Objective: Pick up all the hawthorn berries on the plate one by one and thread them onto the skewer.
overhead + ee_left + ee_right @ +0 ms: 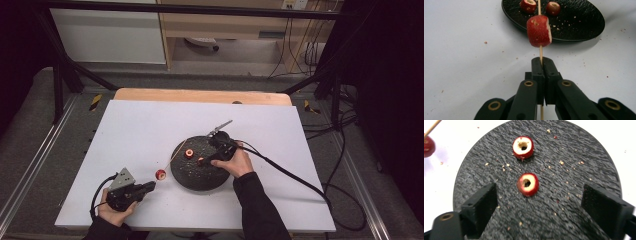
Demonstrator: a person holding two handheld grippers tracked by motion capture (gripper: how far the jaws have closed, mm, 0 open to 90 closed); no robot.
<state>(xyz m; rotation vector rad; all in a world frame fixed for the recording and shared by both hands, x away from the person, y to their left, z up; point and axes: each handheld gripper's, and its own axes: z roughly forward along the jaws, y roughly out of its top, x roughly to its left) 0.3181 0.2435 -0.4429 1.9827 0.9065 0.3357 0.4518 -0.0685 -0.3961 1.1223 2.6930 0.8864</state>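
Red fruit on a thin wooden skewer (175,154): that is the work in hand. High view: left gripper (150,186) sits low on the white desk (130,130), jaws pressed shut on the skewer's near end; one red fruit piece (160,174) is threaded just ahead of them, and the stick runs on up and away across the black plate (186,177). Right gripper (201,162) reaches over the plate, a hand (236,162) behind it, much the nearer of the two to the loose fruit. Left gripper view: jaws closed tight on the skewer (540,53), its long axis straight out from them; threaded piece (539,31) close in front, plate (584,22) beyond with two cored pieces on it. Right gripper view: jaws stand wide, nothing held; the nearer cored piece (528,184) lies between and slightly ahead of the pads, bored hole facing up, touching neither. The second piece (523,147) lies further ahead. Judgement: a short advance and a squeeze should take the nearer piece; its hole must then be turned to line up with the skewer's axis.
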